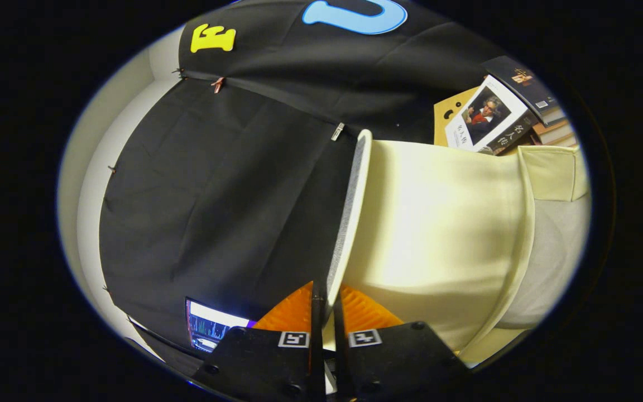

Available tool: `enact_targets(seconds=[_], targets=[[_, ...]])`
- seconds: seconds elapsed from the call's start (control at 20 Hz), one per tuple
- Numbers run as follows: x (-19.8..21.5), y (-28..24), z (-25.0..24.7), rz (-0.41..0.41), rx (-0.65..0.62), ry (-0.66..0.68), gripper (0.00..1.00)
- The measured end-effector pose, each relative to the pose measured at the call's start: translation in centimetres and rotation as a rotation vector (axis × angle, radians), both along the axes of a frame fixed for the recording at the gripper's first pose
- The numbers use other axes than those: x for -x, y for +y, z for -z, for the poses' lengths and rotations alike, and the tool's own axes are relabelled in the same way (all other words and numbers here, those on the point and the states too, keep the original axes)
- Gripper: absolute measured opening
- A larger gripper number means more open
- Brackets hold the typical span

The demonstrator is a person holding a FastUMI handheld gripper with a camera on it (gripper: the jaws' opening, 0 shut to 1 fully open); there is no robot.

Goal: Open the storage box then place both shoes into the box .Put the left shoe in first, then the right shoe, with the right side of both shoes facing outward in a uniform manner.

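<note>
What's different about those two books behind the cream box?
The white-covered book bears a portrait and lies in front; the dark-covered book sits behind it, partly hidden. Both lean tilted beyond the cream lid, whose edge the gripper pinches.

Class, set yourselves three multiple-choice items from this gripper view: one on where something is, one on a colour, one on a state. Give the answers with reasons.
1. Where do the books lie?
A. beyond the storage box
B. between the fingers
C. inside the box

2. What colour is the lid?
A. red
B. cream
C. green

3. What is the gripper doing?
A. hanging open, away from everything
B. shut on the lid's edge
C. shut on a shoe

Answers: 1 A, the books show past the box's far corner. 2 B, the lid's broad face is pale cream. 3 B, both fingers press on the lid's thin edge.
</note>
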State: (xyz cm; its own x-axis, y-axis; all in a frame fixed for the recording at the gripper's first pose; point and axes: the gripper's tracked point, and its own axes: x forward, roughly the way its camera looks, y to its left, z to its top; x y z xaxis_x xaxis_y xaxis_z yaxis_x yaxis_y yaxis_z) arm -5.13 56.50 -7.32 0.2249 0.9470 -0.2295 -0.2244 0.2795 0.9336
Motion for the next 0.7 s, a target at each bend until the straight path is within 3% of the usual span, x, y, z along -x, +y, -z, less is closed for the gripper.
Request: enact_targets(seconds=[0.2, 0.3, 0.45, 0.7], targets=[[-1.7, -3.1, 2.2, 0.064, 0.174, -0.175, 0.97], [-1.5, -5.0, 1.4, 0.079, 0.188, -0.223, 0.98], [-2.8, -9.6, 0.2, 0.164, 0.235, -0.327, 0.97], [-3.9, -18.6, -0.1, 0.27, 0.383, -0.487, 0.97]])
